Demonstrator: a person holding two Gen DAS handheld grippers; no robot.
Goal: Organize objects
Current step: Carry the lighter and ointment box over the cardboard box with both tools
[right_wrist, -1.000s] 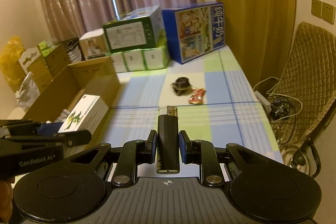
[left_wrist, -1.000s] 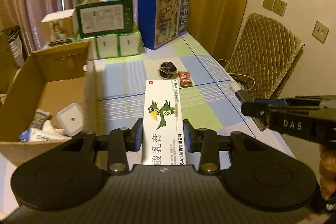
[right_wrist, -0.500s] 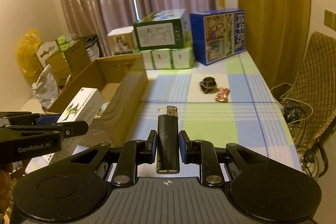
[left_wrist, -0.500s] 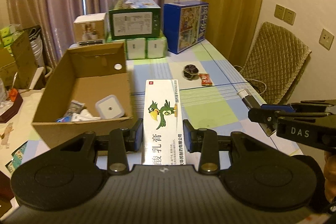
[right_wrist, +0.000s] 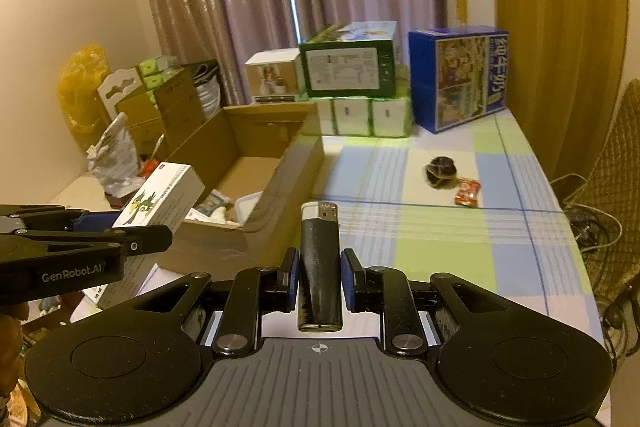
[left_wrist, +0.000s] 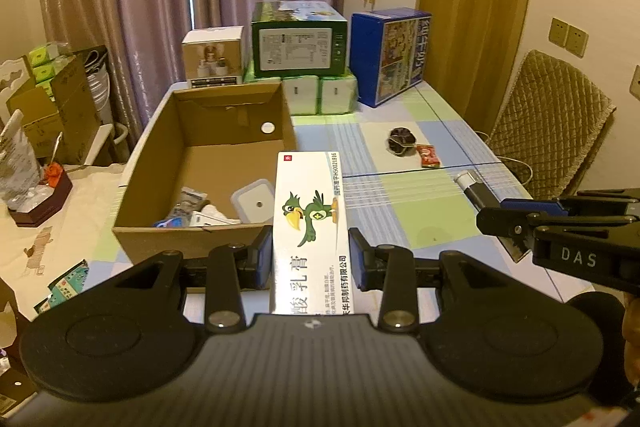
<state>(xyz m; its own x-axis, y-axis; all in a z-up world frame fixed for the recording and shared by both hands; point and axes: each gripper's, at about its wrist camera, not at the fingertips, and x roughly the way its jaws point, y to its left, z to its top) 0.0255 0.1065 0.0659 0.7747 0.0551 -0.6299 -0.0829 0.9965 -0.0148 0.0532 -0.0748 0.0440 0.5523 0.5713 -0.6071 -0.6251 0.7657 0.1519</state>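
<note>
Between the left gripper's [left_wrist: 310,259] closed fingers sits a white ointment box [left_wrist: 308,227], held above the cardboard box [left_wrist: 208,163]; beside it, the right gripper [right_wrist: 320,277] clamps a black lighter [right_wrist: 320,263].

Your left claw [left_wrist: 311,259] is matte black, with blue pads on its two fingers [left_wrist: 258,259]; silver screws sit at the linkage pivots; two round discs flank a ribbed grey plate marked with a small crosshair; your right claw [right_wrist: 320,279] matches it; seen side-on, one body reads "GenRobot.AI", the other "DAS".
</note>
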